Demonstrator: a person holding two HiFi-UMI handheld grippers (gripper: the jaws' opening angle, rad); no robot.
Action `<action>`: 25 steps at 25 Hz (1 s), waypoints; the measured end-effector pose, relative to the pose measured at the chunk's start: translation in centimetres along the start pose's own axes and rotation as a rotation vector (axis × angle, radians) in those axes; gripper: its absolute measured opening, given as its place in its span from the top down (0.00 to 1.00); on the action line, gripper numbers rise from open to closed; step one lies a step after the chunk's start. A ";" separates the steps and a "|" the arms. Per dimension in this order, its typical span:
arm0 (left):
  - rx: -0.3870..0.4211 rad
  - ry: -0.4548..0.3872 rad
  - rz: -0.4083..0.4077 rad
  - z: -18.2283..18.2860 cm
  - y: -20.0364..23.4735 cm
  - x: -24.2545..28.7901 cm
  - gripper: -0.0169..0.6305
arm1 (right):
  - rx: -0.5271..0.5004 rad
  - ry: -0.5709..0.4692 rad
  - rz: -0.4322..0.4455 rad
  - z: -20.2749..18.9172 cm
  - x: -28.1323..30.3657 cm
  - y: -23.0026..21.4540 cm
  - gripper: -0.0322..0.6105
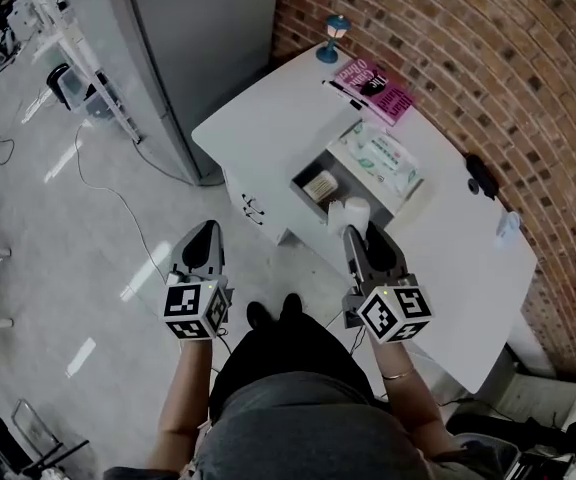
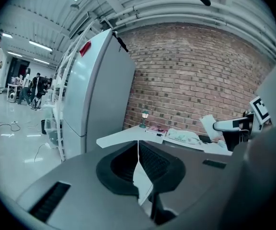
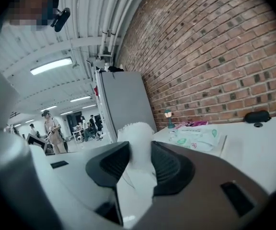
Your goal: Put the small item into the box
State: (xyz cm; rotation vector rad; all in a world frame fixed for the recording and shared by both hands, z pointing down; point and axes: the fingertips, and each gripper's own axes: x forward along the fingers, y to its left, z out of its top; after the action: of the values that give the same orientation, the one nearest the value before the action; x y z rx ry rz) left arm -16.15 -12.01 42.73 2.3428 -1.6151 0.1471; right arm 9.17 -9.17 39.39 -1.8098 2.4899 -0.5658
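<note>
My right gripper [image 1: 357, 231] is shut on a small white ruffled item [image 1: 354, 211], held just in front of the white table's near edge. In the right gripper view the item [image 3: 137, 140] stands up between the dark pads [image 3: 169, 166]. The grey open box [image 1: 305, 169] sits on the table [image 1: 268, 118] a little beyond the item, with a small beige thing [image 1: 320, 185] inside. My left gripper [image 1: 206, 231] hangs over the floor left of the table; its jaws [image 2: 138, 145] meet with nothing between them.
A wet-wipes pack [image 1: 383, 158] lies right behind the box. A pink book [image 1: 378, 90] and a small blue lamp [image 1: 335, 38] are at the far end, by the brick wall [image 1: 488, 58]. A tall grey cabinet [image 1: 203, 38] stands left of the table. Cables cross the floor.
</note>
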 end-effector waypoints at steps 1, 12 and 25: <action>0.003 0.006 -0.013 -0.1 -0.3 0.5 0.93 | 0.000 -0.005 -0.017 0.2 -0.1 -0.6 0.72; 0.044 0.041 -0.123 0.0 -4.4 6.0 0.93 | 0.013 -0.058 -0.142 2.2 -0.7 -6.6 0.72; 0.080 0.105 -0.215 -1.2 -8.0 10.8 0.93 | -0.022 -0.023 -0.172 1.7 0.1 -10.1 0.72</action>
State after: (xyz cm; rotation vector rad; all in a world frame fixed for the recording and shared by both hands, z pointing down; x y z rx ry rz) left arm -4.66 -18.73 45.11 2.5044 -1.3226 0.2881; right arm 18.82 -12.39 40.83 -2.0405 2.3493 -0.5214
